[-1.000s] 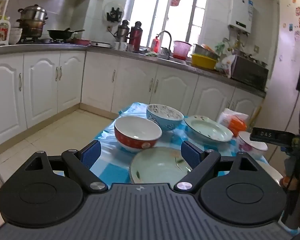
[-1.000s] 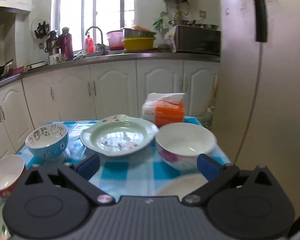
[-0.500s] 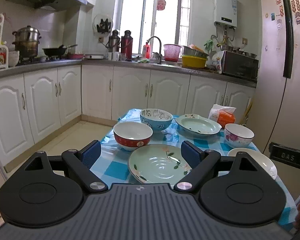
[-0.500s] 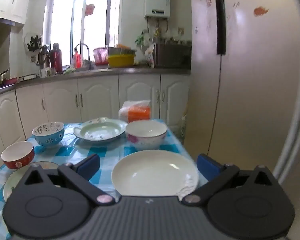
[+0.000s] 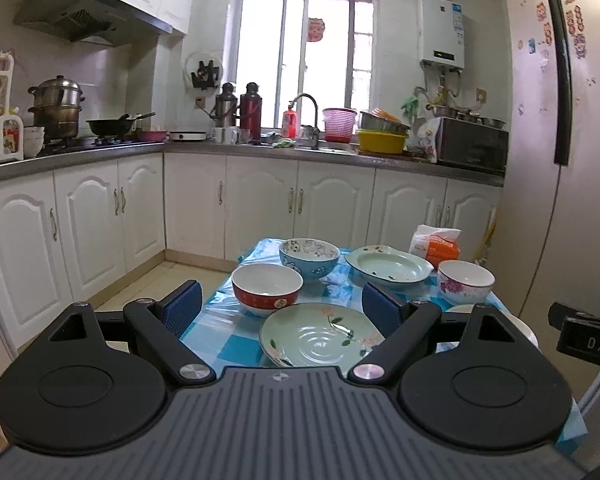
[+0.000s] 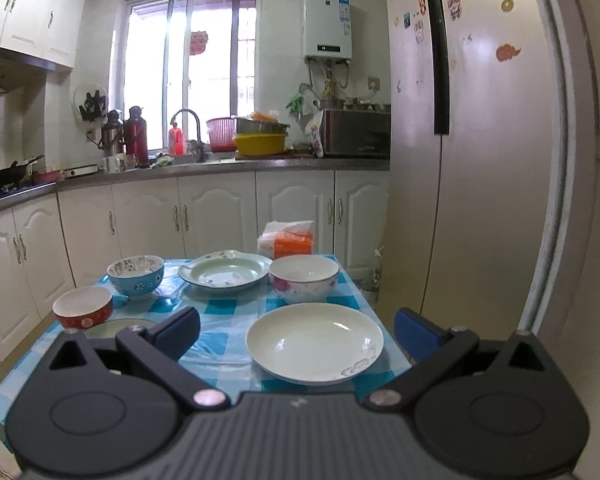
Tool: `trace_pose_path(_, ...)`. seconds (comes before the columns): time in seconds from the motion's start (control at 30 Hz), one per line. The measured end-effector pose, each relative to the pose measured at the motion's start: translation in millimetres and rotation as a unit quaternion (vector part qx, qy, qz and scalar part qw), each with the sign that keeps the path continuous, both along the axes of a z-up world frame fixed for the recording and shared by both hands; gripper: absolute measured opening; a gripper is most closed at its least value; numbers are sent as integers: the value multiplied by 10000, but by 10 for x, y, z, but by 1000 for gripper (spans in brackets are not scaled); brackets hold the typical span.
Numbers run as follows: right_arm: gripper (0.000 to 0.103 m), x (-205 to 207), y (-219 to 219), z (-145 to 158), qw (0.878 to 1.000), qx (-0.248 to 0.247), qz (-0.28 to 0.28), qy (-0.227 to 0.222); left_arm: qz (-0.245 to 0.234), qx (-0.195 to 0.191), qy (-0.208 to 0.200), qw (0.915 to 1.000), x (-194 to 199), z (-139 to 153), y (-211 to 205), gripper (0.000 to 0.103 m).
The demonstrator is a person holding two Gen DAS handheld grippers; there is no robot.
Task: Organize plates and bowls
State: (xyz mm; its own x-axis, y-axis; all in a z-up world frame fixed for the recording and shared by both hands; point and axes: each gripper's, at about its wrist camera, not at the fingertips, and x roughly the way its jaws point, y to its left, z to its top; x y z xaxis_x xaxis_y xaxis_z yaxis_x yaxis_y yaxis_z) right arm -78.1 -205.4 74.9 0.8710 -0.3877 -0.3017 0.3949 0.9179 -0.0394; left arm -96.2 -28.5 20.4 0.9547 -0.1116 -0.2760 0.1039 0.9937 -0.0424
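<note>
Three plates and three bowls stand apart on the tabletop (image 6: 228, 340) with the blue checked cover: the white plate (image 6: 315, 341) near the front right, a green plate (image 5: 321, 335) near the front left, another green plate (image 6: 225, 271) at the back, and the red bowl (image 5: 266, 288), the blue bowl (image 5: 309, 257) and the flowered bowl (image 6: 304, 278). They look like glazed ceramic, so probably stiff, rather heavy, slippery and easy to chip. I think the rim is the best place to hold. The left gripper (image 5: 282, 306) and the right gripper (image 6: 298, 332) both hover with fingers wide open and empty. The plastic cover may slide. A tissue pack (image 6: 286, 238) stands behind the flowered bowl, just beside it, and the fridge (image 6: 492, 160) is close on the right.
</note>
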Motion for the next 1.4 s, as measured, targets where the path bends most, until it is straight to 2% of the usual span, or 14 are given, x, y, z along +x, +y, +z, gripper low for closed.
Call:
trace_pose_path(0.07,103,-83,247,-128,10000,-57,-29,-19,-55,-27,48,10000,-23,-14,12,103)
trace_pose_path(0.3,103,-236,486,-190,9998,-165,-57,84,-230,38,142,9996,-138,-29,-1,103)
trace_pose_path(0.73,103,-265,448,-480,9981,118,47,604,-404,251,675,9966,-179,-222,9,103)
trace_pose_path(1.4,103,-300,425,-625,9968,246,58,757,-394,368,956,9940,-122,-212,-15,103)
